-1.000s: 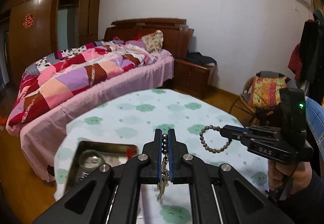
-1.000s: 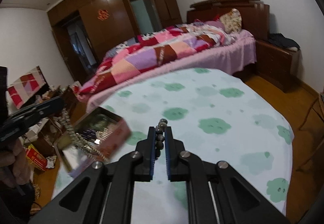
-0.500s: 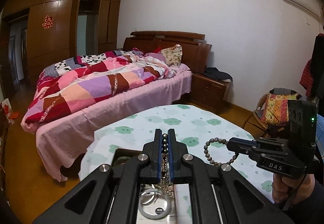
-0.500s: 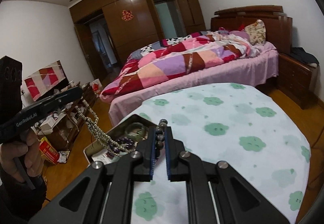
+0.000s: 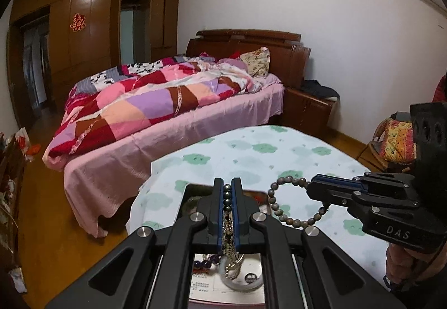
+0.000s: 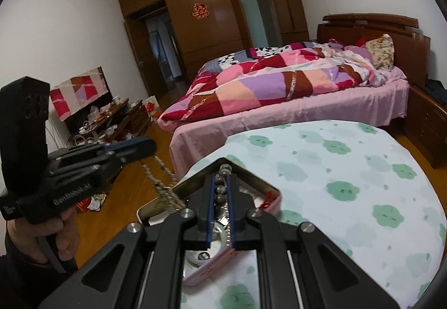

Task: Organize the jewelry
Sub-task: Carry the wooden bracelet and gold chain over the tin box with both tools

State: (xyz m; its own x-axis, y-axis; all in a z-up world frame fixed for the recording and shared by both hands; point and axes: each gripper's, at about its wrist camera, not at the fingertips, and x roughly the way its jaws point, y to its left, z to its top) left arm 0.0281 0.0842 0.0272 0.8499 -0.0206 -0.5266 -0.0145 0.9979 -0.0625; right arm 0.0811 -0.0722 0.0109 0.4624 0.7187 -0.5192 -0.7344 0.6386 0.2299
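My left gripper [image 5: 227, 182] is shut on a dark bead necklace [image 5: 228, 198] whose metal chain hangs down between the fingers. It hovers over an open metal tin [image 5: 195, 188] on the table with the green-cloud cloth [image 5: 279, 152]. Inside the tin lie a pale bangle [image 5: 240, 279] and purple beads [image 5: 206, 263]. To the right, my right gripper [image 5: 311, 187] is shut on a grey-brown bead bracelet [image 5: 275, 207] that hangs as a loop. In the right wrist view the right gripper [image 6: 220, 179] pinches those beads [image 6: 219, 193] above the tin [image 6: 275, 197]. The left gripper [image 6: 151, 147] trails its chain [image 6: 160, 182] into the tin.
A bed with a patchwork quilt [image 5: 156, 102] stands beyond the table, with a wooden nightstand [image 5: 310, 110] beside it. A chair with a patterned cushion [image 5: 398, 141] is at the right. A cluttered low cabinet [image 6: 111, 119] lines the left wall. A hand [image 6: 47, 233] grips the left tool.
Both grippers have carried their jewellery leftward across the table. The tin, earlier off to the lower left, now lies directly beneath both pairs of fingers. Both grips stay the same.
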